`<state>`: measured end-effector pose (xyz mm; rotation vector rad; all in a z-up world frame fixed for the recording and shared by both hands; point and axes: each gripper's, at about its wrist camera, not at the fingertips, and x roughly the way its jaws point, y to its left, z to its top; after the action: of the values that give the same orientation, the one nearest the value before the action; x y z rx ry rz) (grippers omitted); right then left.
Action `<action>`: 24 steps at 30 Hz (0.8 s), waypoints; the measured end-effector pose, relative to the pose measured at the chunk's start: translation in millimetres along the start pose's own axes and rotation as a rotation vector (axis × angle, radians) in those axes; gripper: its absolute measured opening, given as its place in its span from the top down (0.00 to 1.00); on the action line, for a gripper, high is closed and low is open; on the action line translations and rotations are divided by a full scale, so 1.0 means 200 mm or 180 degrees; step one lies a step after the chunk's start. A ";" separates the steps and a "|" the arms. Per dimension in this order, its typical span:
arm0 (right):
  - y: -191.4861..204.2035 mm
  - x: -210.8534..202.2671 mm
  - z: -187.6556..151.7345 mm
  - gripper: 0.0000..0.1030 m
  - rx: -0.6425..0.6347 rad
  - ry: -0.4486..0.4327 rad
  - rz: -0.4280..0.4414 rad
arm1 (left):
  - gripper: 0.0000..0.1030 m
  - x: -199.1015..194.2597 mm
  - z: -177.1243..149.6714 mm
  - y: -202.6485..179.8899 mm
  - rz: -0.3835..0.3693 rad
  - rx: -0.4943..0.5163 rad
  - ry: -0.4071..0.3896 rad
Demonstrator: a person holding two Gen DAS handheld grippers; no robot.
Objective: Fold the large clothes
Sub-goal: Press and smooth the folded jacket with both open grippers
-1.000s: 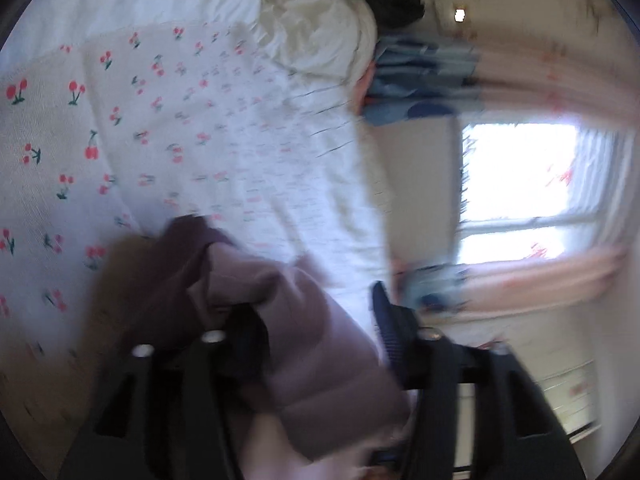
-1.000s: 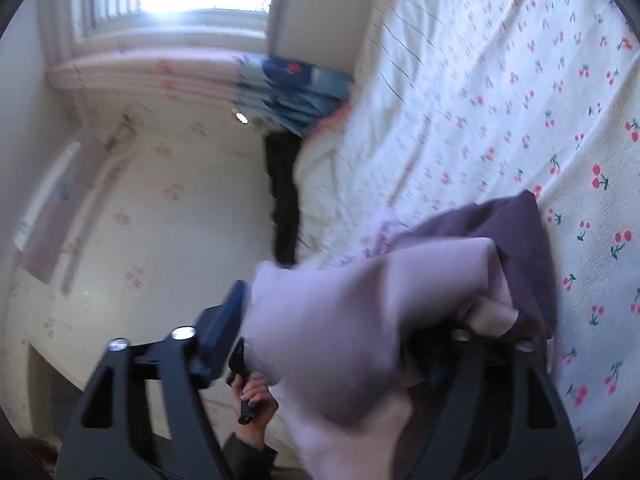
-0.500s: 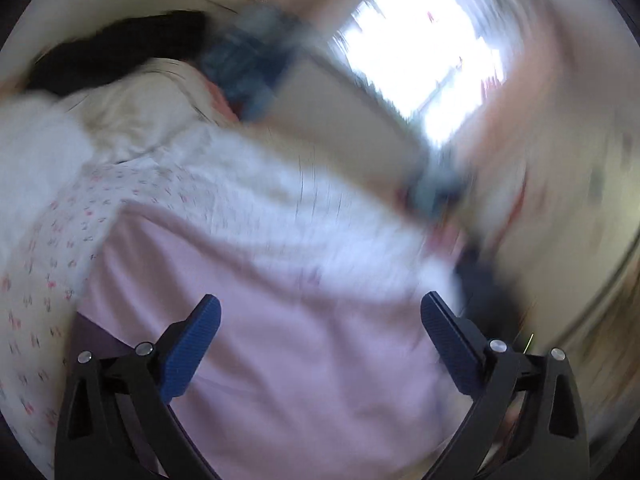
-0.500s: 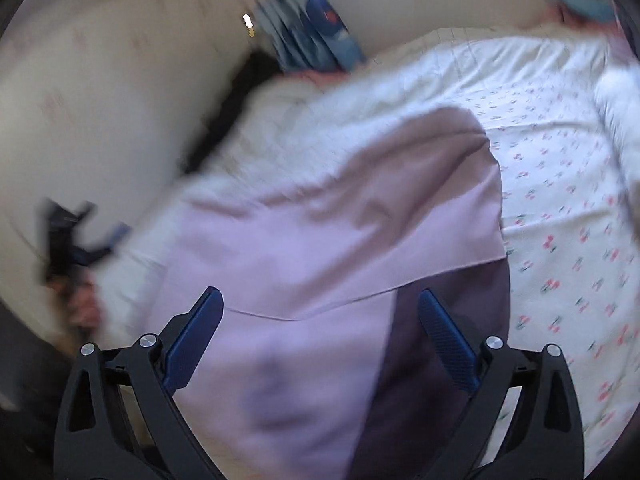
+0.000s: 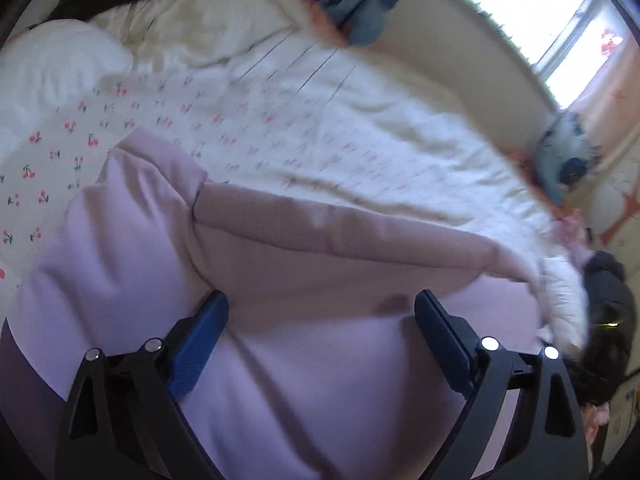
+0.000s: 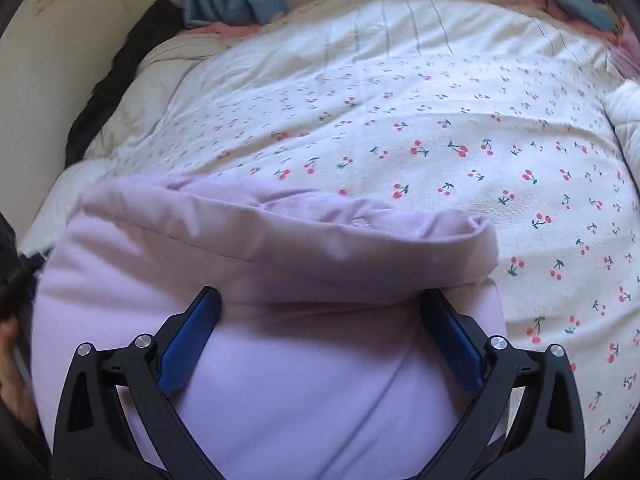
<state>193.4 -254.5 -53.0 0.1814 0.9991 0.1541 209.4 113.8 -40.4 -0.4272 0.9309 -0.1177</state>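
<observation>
A lilac garment (image 5: 320, 360) lies on the bed, its far part folded back over itself in a thick roll (image 5: 340, 240). It also fills the near half of the right wrist view (image 6: 280, 360), with the folded roll (image 6: 320, 240) across its far edge. My left gripper (image 5: 320, 312) is open and empty, its blue-padded fingers spread just above the cloth. My right gripper (image 6: 320, 308) is open and empty too, hovering over the garment near the roll.
The bed has a white cherry-print cover (image 6: 440, 128). A white duvet (image 5: 180, 20) and dark clothing (image 6: 116, 80) lie at its far side. Blue patterned curtains (image 5: 360, 0) and a bright window (image 5: 540, 12) stand beyond. A dark bundle (image 5: 604, 320) sits at the right.
One second ago both grippers were shut on the lifted garment. They have let it go, and it now lies spread and folded on the bed. Both grippers are open above it.
</observation>
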 end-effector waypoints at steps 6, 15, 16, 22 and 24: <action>0.07 -0.45 -0.16 0.07 -0.0214 -0.0349 0.0279 | 0.13 -0.39 -0.13 -0.08 -0.0209 0.0379 -0.0249; 0.04 -0.42 -0.49 0.06 -0.0285 -0.0211 -0.0106 | 0.12 -0.37 -0.31 0.04 0.0135 0.0581 -0.0054; 0.02 -0.35 -0.43 0.06 -0.0193 -0.0236 -0.0158 | 0.12 -0.33 -0.29 0.04 0.0178 0.0539 -0.0053; -0.03 -0.07 -0.15 0.06 -0.0041 0.0014 -0.0413 | 0.11 -0.11 -0.14 0.02 0.0418 0.0372 0.0119; -0.06 -0.09 -0.14 0.06 -0.0009 0.0078 -0.0309 | 0.11 -0.18 -0.13 0.03 0.0250 0.0349 0.0155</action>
<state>159.6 -267.1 -55.0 0.1283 1.0299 0.0692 166.9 121.0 -30.1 -0.2868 0.9829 -0.1074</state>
